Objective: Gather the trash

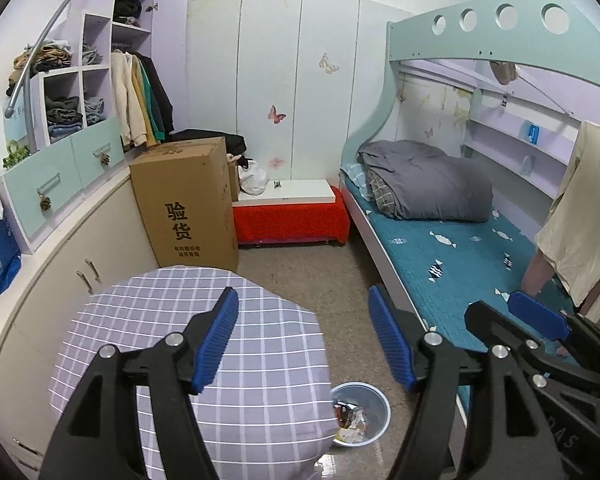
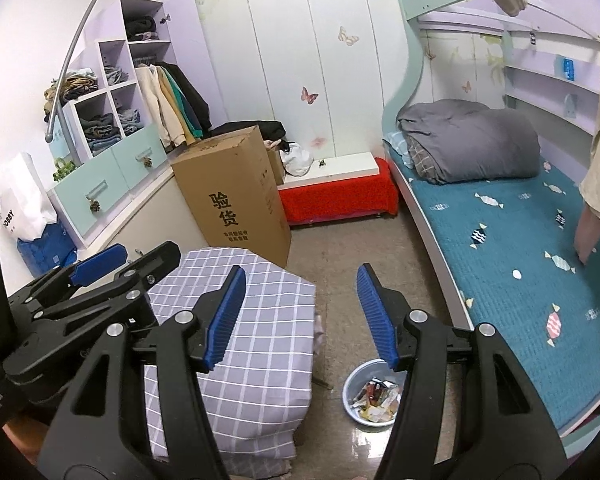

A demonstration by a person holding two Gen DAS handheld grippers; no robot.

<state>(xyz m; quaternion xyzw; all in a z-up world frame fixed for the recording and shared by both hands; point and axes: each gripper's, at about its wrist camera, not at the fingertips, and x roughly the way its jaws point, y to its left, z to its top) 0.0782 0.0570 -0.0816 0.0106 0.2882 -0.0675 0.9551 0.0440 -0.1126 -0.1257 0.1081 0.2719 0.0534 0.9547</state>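
A light blue trash bin (image 1: 374,398) stands on the floor between the checked table and the bed; it holds crumpled wrappers (image 1: 350,420). It also shows in the right wrist view (image 2: 356,384) with the wrappers (image 2: 378,398) inside. My left gripper (image 1: 304,344) is open and empty, held high above the table edge and bin. My right gripper (image 2: 302,316) is open and empty, also high above the floor. The right gripper shows at the right of the left wrist view (image 1: 540,320); the left one shows at the left of the right wrist view (image 2: 100,266).
A table with a purple checked cloth (image 2: 260,320) is below left. A tall cardboard box (image 1: 188,204) stands behind it by the cabinet. A bunk bed with a teal sheet (image 2: 520,248) and a grey duvet (image 1: 428,180) runs along the right. A red-covered bench (image 1: 292,216) is at the back.
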